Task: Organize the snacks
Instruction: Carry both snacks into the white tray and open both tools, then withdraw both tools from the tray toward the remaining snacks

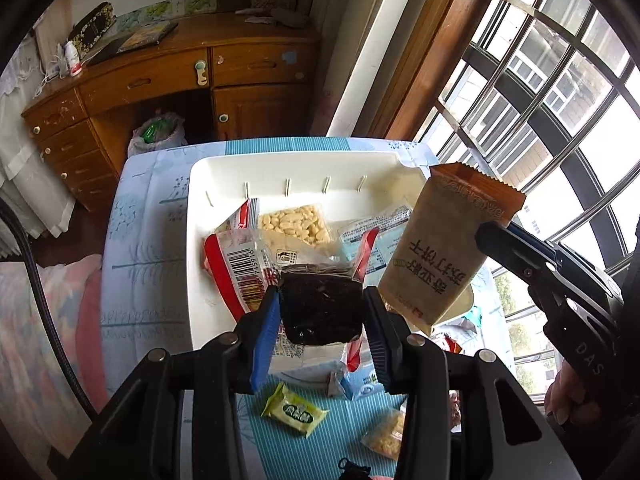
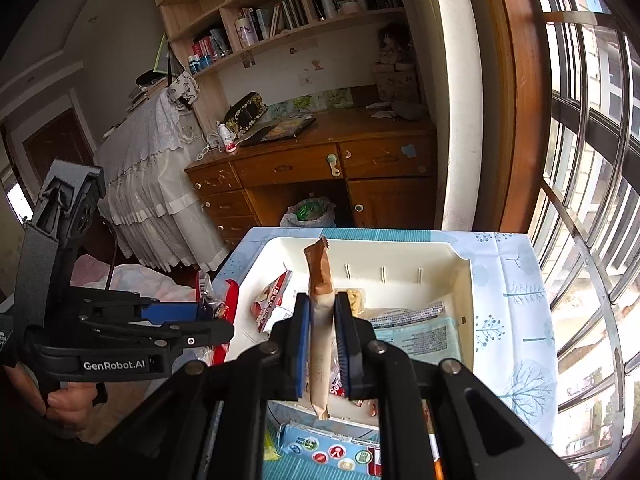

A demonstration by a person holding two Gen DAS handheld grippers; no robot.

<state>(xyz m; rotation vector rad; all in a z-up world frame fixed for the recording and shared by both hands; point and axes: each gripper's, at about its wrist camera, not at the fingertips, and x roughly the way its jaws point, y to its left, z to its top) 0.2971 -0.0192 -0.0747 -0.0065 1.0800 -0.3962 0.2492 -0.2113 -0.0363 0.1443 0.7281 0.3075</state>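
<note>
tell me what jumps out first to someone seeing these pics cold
Two snacks held in the air over the white tray: the left gripper pinches a dark block in clear wrap between its blue-padded fingers, and the right gripper clamps a tan-and-brown biscuit packet. Several packets already lie in the tray.

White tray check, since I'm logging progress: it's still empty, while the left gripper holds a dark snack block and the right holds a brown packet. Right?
Not quite. The white tray already holds several snack packets, as the left wrist view shows. The rest stands: the left gripper holds the dark snack block, the right gripper the brown packet.
</note>
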